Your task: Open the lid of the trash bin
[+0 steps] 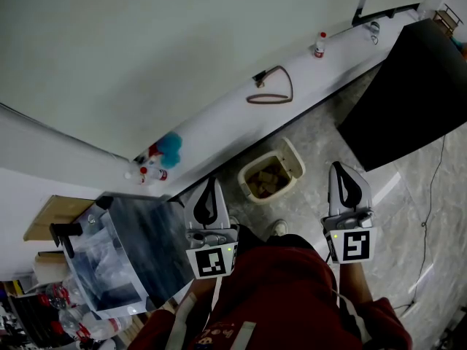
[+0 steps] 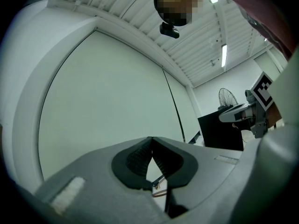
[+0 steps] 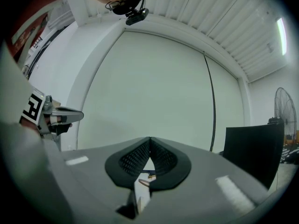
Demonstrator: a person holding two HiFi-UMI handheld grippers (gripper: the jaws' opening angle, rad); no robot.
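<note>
Both tools are up around chest height. The left tool (image 1: 211, 182) and the right tool (image 1: 338, 168) each have their jaws pressed together at the tips, with nothing between them.

The trash bin (image 1: 244, 175) sits on the floor (image 1: 325, 133), down below and ahead of the tips. It's roughly midway between the two tools, tucked against the foot of the long white table (image 1: 219, 115).

Looking down into the bin I can see brown stuff inside, so its mouth looks uncovered. The pale bit along the far rim could be a lid that's flipped back, but it's too small to be sure. So either the lid is already up, or there's a flap or insert I just can't make out.

If a lid does need working, my take:
- **Get low:** bring one tool right down, since both are well above the bin.
- **Tips:** closed tips should slip under a lip fine.
- **Lift:** go slowly, because that bin looks light and would probably skid or tip.
- **Other tool:** keep it free to steady the rim.
</note>
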